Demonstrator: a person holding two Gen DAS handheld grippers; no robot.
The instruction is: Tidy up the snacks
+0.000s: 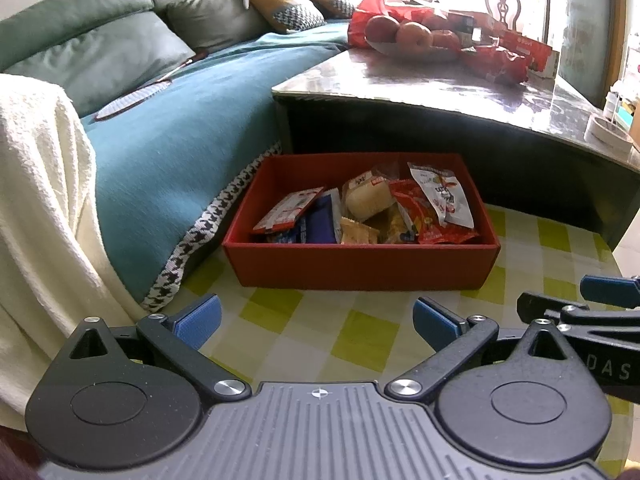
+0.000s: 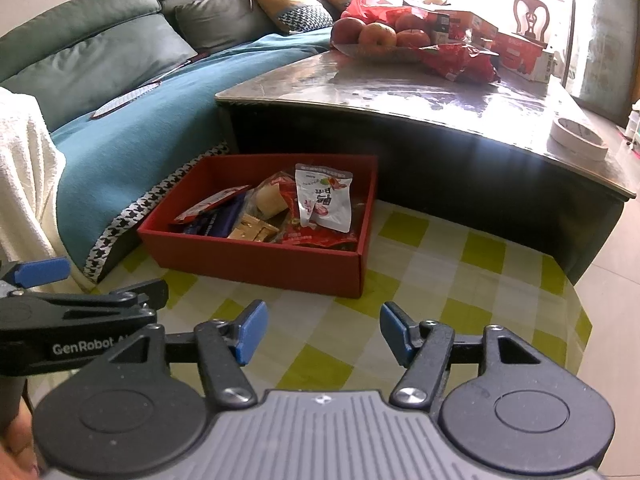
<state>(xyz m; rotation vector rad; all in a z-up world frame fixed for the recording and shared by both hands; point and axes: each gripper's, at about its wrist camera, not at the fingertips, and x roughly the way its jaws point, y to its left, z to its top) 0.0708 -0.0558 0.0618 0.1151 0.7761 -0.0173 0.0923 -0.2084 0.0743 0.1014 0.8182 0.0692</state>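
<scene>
A red box [image 1: 360, 266] stands on a green-and-white checked cloth [image 1: 320, 332], and shows in the right wrist view [image 2: 256, 264] too. It holds several snack packets: a white pouch [image 1: 442, 194] [image 2: 324, 198], a red bag [image 1: 424, 220], a pale bun [image 1: 368, 198], a blue wrapper [image 1: 320, 224]. My left gripper [image 1: 316, 320] is open and empty, a little in front of the box. My right gripper [image 2: 324, 334] is open and empty, also in front of the box. Each gripper shows at the edge of the other's view.
A dark coffee table [image 2: 440, 92] stands behind the box with a bowl of apples [image 2: 380, 38], red bags, boxes and a tape roll [image 2: 580, 138]. A sofa with a teal cover [image 1: 180, 128] and a white blanket [image 1: 40, 200] runs along the left.
</scene>
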